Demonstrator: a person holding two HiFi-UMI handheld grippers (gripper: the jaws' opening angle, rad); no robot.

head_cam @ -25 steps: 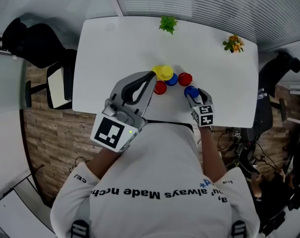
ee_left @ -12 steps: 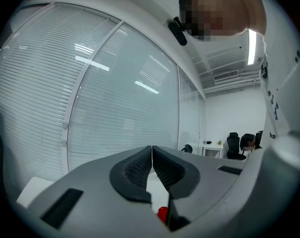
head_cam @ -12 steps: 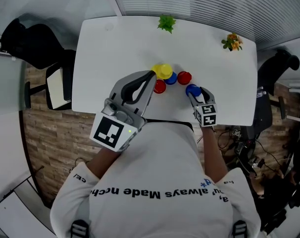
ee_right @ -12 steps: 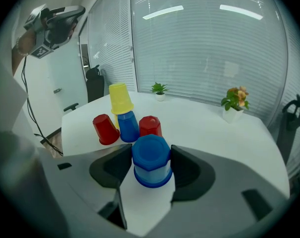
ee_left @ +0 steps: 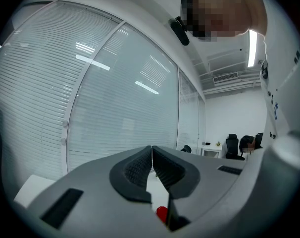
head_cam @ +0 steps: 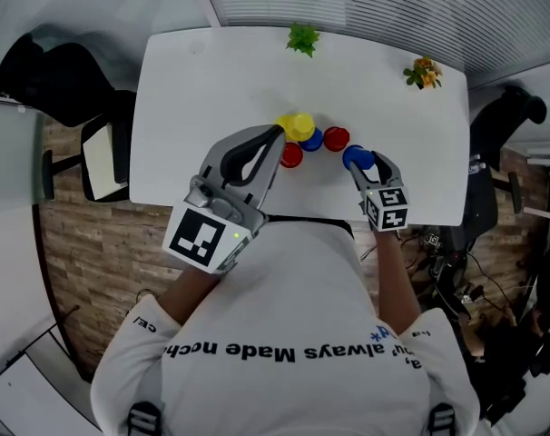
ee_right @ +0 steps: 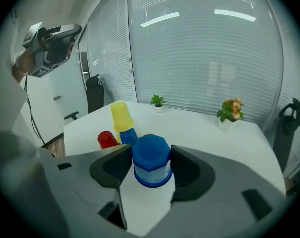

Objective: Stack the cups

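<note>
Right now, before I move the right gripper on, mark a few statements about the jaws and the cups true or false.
1. The right gripper has its jaws on a blue cup. True.
2. The left gripper has its jaws wide apart. False: they are together, with nothing between them.
3. The yellow cup is in the left gripper. False: it stands among the other cups on the table.
4. Two small plants stand near the table's far edge. True.

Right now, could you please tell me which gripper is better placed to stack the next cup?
Right. The right gripper grips an upturned blue cup, and the yellow cup stands ahead of it. The left gripper is shut, holding nothing.
</note>
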